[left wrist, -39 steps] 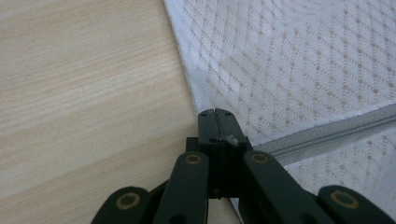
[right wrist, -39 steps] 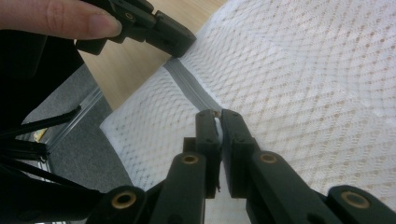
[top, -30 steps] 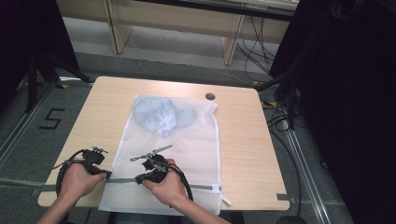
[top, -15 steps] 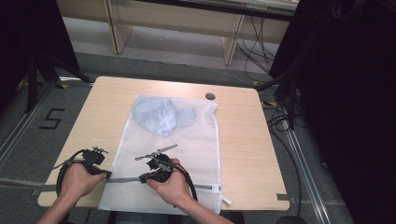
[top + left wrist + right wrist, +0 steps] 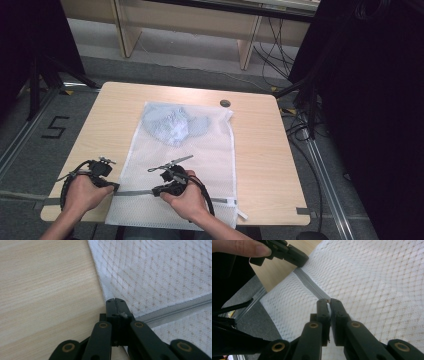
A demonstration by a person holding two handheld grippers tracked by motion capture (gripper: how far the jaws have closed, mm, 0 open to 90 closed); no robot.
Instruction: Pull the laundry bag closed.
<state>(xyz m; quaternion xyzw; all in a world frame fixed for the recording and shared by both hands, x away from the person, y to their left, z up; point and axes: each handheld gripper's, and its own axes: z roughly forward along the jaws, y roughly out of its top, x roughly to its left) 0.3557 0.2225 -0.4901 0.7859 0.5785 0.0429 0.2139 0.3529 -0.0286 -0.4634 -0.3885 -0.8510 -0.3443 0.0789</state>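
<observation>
A big white mesh laundry bag (image 5: 185, 165) lies flat on the light wooden surface (image 5: 260, 150), near the person's side, with a soft, crumpled pale blue cloth (image 5: 172, 125) inside at its far end. A grey zipper (image 5: 135, 192) runs across the bag near the person. The left gripper (image 5: 115, 305) has its jaws pressed together on the bag's left edge, right where the zipper ends. The right gripper (image 5: 328, 302) has its jaws pinched together on the zipper line, likely on the little zipper pull, though that part is too small to see well. Things could go wrong from here. If the right gripper pulls too hard or at a slant, the small pull might slip out of the jaws. If the left gripper lets the thin mesh slide, the whole bag could bunch up and the zipper would jam. The mesh is bumpy with tiny holes, floppy and light. The zipper is smooth, narrow and straight.
</observation>
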